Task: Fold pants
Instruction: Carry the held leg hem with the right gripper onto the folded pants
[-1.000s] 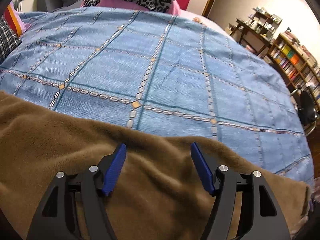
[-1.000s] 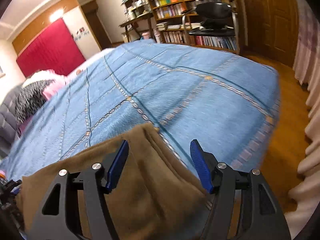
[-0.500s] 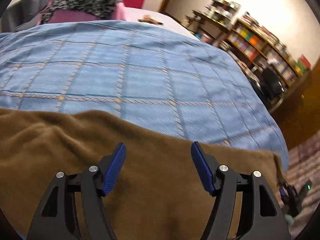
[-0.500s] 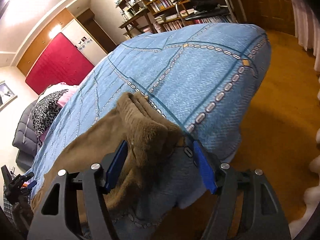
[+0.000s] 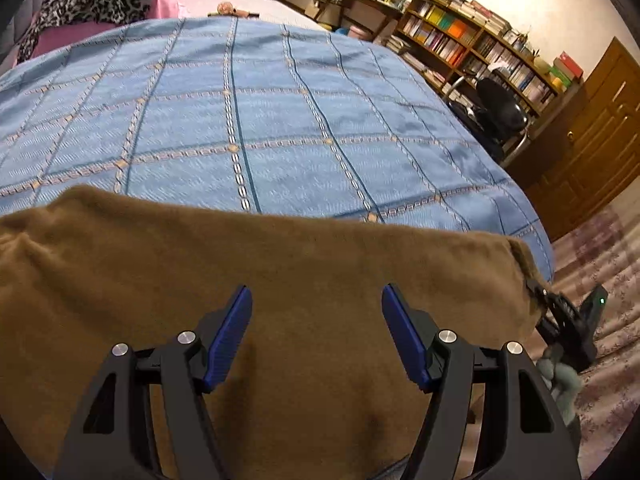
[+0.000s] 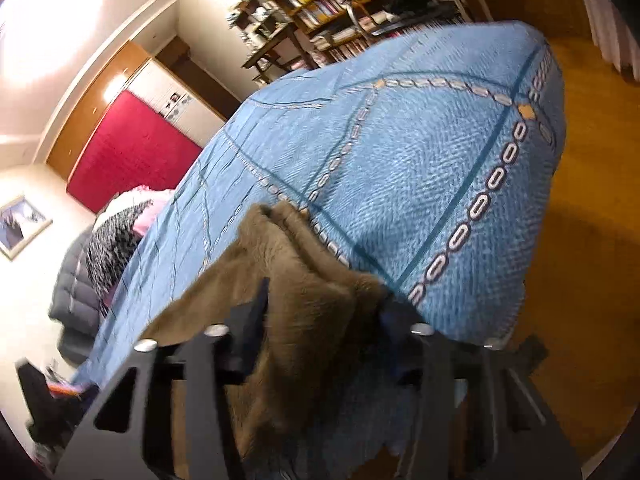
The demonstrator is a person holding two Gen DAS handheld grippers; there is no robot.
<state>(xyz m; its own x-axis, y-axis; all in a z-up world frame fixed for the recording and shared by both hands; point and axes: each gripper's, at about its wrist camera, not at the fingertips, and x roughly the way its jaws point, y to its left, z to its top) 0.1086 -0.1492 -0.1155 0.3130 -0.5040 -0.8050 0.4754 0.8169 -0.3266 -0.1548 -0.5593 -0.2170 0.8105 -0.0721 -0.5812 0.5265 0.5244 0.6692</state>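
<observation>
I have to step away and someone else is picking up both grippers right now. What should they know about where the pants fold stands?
Left gripper: open, over the middle of the brown pants, gripping nothing.
Right gripper: jaws either side of the bunched end of the pants at the bed's corner; the frame is blurred, so I cannot tell if it has closed on the fabric.
Pants: spread lengthwise along the near edge of the blue bedspread, one end at the corner.
Done: pants laid out; no fold visible.
Left: secure the corner end, grip with the left, then probably carry one end over the other.
</observation>
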